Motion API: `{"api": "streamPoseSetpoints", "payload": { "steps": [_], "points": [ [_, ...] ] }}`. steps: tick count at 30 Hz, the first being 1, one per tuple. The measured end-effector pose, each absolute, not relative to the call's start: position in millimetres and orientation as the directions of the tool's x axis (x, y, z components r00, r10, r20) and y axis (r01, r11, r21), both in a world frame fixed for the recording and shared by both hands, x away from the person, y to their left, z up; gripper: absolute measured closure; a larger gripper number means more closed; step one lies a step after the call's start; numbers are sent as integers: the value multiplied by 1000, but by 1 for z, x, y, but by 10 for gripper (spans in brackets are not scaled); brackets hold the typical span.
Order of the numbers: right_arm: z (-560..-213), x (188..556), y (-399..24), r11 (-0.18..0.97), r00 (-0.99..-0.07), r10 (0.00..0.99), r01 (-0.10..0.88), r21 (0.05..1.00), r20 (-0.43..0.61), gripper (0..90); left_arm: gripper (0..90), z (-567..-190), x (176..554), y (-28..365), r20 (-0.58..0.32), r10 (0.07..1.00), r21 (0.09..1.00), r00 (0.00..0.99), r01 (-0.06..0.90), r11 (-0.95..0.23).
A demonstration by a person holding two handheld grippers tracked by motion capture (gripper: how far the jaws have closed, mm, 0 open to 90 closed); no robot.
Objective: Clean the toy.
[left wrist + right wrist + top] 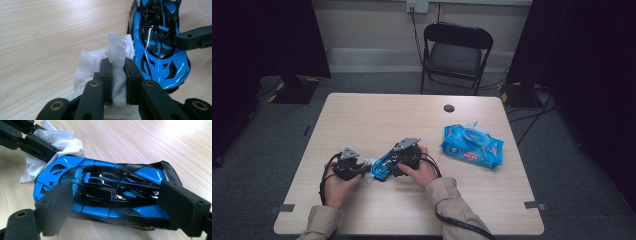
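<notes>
A blue and black toy car (383, 163) lies on the wooden table (377, 120), near its front middle. My right gripper (117, 200) is shut on the car (107, 187), one pad by the nose and one at the tail wing. My left gripper (117, 62) is shut on a crumpled white wipe (92, 62), which sticks up between its fingertips. The wipe (62, 143) touches the car's nose (160, 42). In the high view the left gripper (358, 170) sits just left of the car, with the right gripper (394, 161) over it.
A blue pack of wet wipes (472, 146) lies at the table's right, its lid flap open. A round cable hole (449, 108) sits near the far edge. A black folding chair (455, 52) stands behind the table. Dark curtains flank both sides.
</notes>
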State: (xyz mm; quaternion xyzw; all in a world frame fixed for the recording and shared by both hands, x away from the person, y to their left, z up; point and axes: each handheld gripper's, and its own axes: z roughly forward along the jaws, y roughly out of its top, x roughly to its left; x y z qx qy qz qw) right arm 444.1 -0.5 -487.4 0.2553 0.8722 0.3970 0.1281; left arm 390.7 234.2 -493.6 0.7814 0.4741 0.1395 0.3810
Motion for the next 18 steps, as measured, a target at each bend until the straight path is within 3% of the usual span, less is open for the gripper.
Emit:
{"api": "streamPoseSetpoints", "payload": {
  "steps": [18],
  "points": [
    [-487,445,0,557,-838,545,344,756,-20,125,809,-492,378,232,-125,842,708,525,642,-295]
  ]
}}
